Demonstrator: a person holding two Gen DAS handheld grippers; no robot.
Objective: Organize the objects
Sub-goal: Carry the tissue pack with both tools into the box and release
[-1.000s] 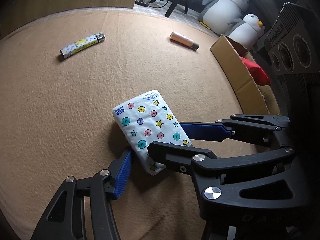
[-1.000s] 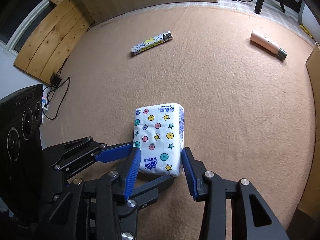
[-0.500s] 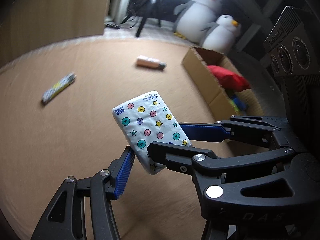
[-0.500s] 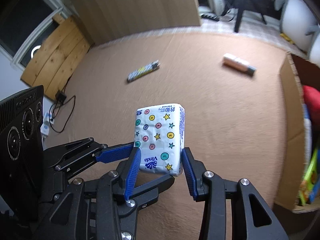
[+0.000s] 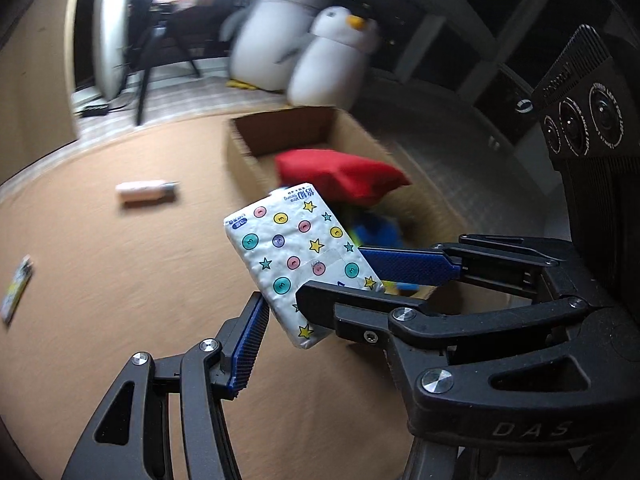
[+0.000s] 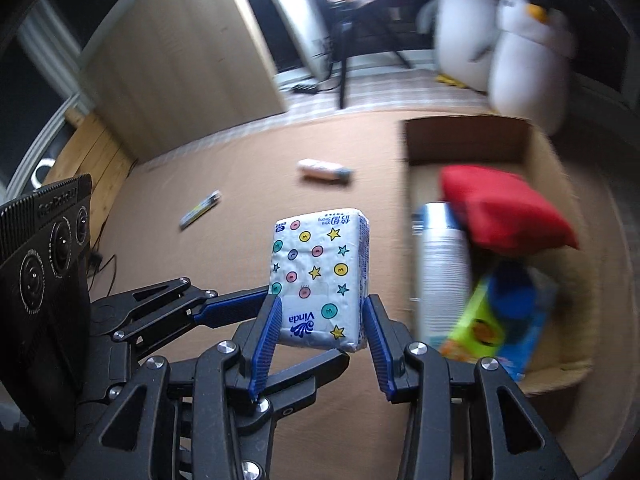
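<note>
My left gripper is matte black plastic: slotted, linked arms joined by round silver screws. Its fingers wear ribbed blue pads. My right gripper is built the same, black links with silver screw heads and blue ribbed fingers; its body bears raised "DAS" lettering. Behind each sits a black ridged camera block with three round lenses.

close wrist views, sharing tissue pack
</note>
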